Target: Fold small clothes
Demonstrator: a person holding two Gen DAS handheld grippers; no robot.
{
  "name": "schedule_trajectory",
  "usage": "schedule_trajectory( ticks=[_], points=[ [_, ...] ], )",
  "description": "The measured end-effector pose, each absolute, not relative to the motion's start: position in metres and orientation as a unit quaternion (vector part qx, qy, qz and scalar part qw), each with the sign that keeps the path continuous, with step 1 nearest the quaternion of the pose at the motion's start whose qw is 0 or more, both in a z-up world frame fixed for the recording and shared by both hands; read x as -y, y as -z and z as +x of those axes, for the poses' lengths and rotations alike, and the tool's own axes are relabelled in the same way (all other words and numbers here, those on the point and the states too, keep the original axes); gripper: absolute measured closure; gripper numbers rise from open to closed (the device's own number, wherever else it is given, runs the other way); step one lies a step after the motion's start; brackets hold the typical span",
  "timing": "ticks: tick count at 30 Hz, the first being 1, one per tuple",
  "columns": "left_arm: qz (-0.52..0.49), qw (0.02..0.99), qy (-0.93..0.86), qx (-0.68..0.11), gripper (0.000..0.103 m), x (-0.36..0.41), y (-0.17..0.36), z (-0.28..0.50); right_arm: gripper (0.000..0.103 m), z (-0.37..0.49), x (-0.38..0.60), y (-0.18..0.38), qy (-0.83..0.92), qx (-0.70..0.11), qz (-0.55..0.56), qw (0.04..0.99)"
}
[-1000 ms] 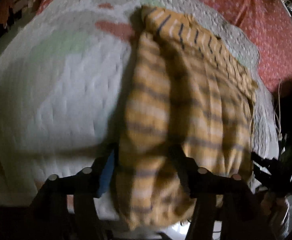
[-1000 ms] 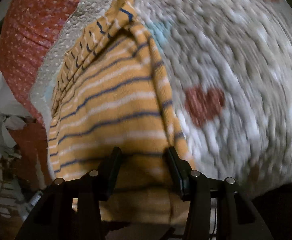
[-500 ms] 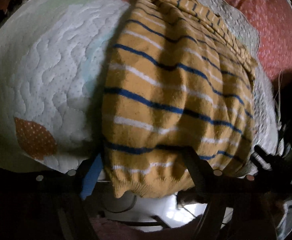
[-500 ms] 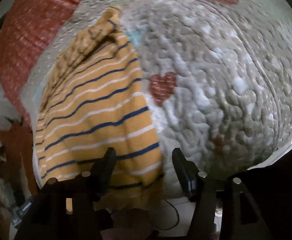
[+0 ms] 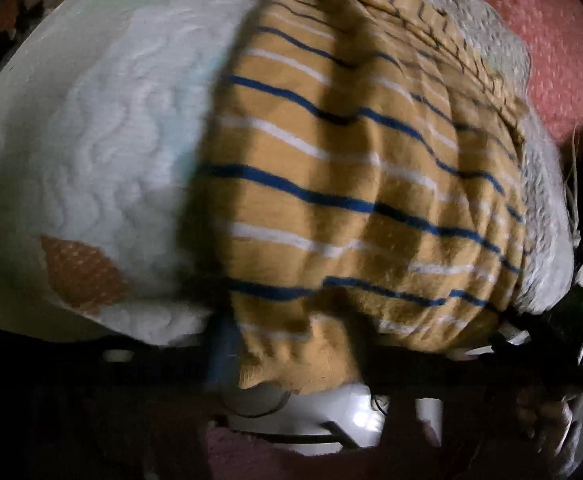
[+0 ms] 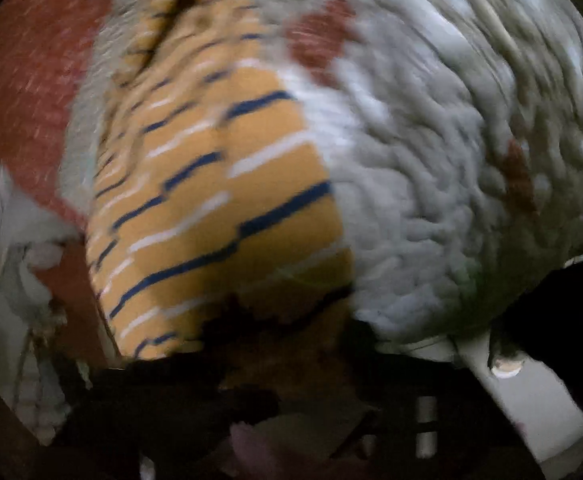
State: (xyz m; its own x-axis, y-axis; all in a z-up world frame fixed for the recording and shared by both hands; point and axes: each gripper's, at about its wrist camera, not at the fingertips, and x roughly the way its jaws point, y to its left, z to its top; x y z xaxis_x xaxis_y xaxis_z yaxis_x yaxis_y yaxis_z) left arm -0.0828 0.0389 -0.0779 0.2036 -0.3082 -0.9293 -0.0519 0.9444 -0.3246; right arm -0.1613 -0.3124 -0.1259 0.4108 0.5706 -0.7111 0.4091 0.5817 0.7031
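A small mustard-yellow garment with blue and white stripes (image 5: pixel 351 184) lies spread on a white quilted bed cover (image 5: pixel 103 152). It also shows in the right wrist view (image 6: pixel 219 200). My left gripper (image 5: pixel 295 344) sits at the garment's near hem, its dark fingers wide apart with the hem between them. My right gripper (image 6: pixel 287 336) is at the garment's other near corner, dark and blurred. Its jaws stand apart on either side of the hem. Both views are motion-blurred.
The quilt (image 6: pixel 431 200) has red and orange patches and ends at a near edge. A red dotted sheet (image 5: pixel 563 40) lies beyond it. Pale floor (image 5: pixel 331 412) and cables show below the bed edge. The other hand-held gripper (image 5: pixel 551 320) is at the right.
Both grippers have pulled back toward the bed's near edge, drawing the garment flat. The right gripper's jaws opened off the hem. The garment now lies stretched out.
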Motion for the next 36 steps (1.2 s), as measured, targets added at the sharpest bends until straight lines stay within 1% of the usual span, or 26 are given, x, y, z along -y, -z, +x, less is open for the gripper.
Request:
schedule_trajectory(
  ticks=[1, 6, 12, 16, 22, 30, 36],
  points=[
    [-0.169, 0.755, 0.094, -0.626, 0.095, -0.044, 0.075, -0.083, 0.090, -0.161, 0.309, 0.119, -0.064, -0.539, 0.438, 0.717],
    [-0.149, 0.782, 0.071, -0.601, 0.096, -0.049, 0.046, -0.101, 0.091, -0.173, 0.292, 0.070, -0.106, -0.518, 0.375, 0.762],
    [-0.133, 0.805, 0.064, -0.574, 0.095, -0.064, 0.010, -0.127, 0.092, -0.192, 0.301, 0.039, -0.113, -0.515, 0.362, 0.769],
    [-0.138, 0.800, 0.067, -0.581, 0.096, -0.068, 0.010, -0.141, 0.092, -0.206, 0.305, 0.040, -0.111, -0.528, 0.355, 0.764],
    [-0.128, 0.788, 0.062, -0.598, 0.095, -0.061, 0.020, -0.149, 0.092, -0.222, 0.306, 0.058, -0.112, -0.555, 0.362, 0.741],
    [-0.165, 0.782, 0.074, -0.596, 0.096, -0.072, 0.006, -0.133, 0.092, -0.172, 0.311, 0.042, -0.146, -0.513, 0.413, 0.738],
    [-0.195, 0.767, 0.080, -0.606, 0.096, -0.074, -0.001, -0.095, 0.092, -0.125, 0.316, 0.021, -0.177, -0.479, 0.427, 0.747]
  ],
)
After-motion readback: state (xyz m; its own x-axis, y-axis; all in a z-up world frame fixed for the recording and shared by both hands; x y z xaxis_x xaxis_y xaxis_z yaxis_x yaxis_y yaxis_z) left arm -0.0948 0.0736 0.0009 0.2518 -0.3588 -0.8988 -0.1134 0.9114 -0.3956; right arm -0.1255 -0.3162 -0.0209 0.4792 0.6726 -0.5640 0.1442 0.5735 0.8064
